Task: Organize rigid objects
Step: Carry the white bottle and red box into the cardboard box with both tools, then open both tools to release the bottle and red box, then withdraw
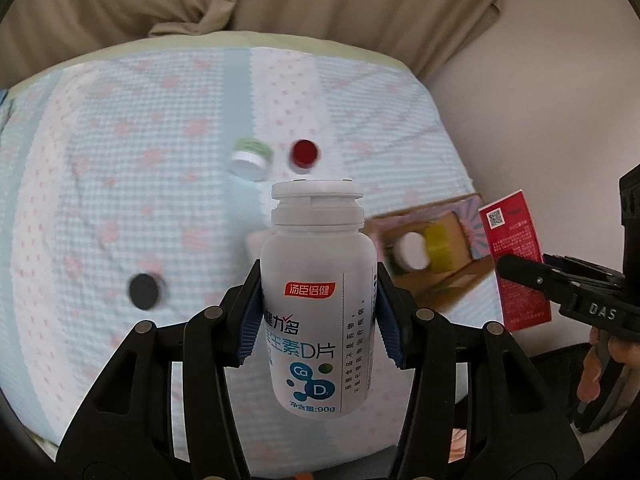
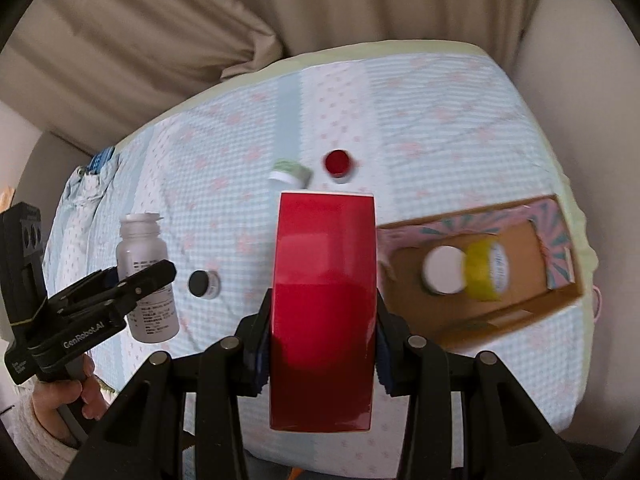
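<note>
Left gripper (image 1: 318,312) clenched on white pill bottle (image 1: 318,300), held upright above bed (image 1: 120,160) near its front edge. Right gripper (image 2: 322,336) clenched on red box (image 2: 324,300), also lifted. Cardboard box (image 2: 560,296) at bed's right edge already holds yellow bottle (image 2: 486,270). Likely step: carry both to cardboard box. Advice: keep grip firm, lower one at a time, clear the wall, avoid yellow bottle. Small jars (image 1: 250,160) wait mid-bed.

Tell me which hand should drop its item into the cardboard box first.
Probably the right. Its tool grips the red box beside the cardboard box; the left tool, holding the white supplement bottle, is farther off.
</note>
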Action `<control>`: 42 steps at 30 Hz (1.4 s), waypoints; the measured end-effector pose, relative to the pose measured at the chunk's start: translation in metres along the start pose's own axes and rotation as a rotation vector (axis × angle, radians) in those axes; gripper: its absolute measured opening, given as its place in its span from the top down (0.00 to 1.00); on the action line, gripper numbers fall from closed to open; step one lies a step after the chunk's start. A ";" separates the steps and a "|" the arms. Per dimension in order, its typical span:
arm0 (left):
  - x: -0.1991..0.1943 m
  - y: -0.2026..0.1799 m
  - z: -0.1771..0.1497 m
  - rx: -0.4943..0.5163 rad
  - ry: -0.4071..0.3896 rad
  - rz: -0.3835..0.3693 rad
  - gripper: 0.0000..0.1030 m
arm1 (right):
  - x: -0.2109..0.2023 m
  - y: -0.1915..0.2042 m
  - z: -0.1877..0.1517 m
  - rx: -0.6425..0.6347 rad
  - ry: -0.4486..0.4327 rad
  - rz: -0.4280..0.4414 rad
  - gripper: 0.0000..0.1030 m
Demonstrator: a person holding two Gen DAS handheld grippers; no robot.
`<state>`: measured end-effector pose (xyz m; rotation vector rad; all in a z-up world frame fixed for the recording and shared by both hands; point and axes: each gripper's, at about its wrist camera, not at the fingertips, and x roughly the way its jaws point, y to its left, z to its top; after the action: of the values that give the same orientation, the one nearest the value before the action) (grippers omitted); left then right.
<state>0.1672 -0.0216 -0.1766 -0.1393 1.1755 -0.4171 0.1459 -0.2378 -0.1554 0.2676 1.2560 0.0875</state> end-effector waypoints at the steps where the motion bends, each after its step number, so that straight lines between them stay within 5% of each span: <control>1: 0.005 -0.014 -0.002 0.010 0.007 0.001 0.55 | -0.005 -0.012 -0.001 0.004 -0.001 -0.004 0.63; 10: 0.077 -0.109 -0.007 0.022 0.073 -0.010 0.55 | -0.014 -0.120 -0.008 0.058 0.017 -0.042 0.63; 17: 0.140 -0.144 -0.012 -0.020 0.130 0.004 0.55 | 0.002 -0.196 -0.001 0.091 0.065 -0.058 0.63; 32: 0.253 -0.143 -0.022 -0.070 0.247 0.163 0.55 | 0.098 -0.284 0.024 0.018 0.185 -0.109 0.63; 42: 0.273 -0.152 -0.013 -0.063 0.280 0.183 0.54 | 0.131 -0.298 0.030 0.007 0.226 -0.084 0.62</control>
<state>0.2051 -0.2650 -0.3695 -0.0269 1.4643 -0.2420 0.1907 -0.5020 -0.3416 0.2150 1.4907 0.0419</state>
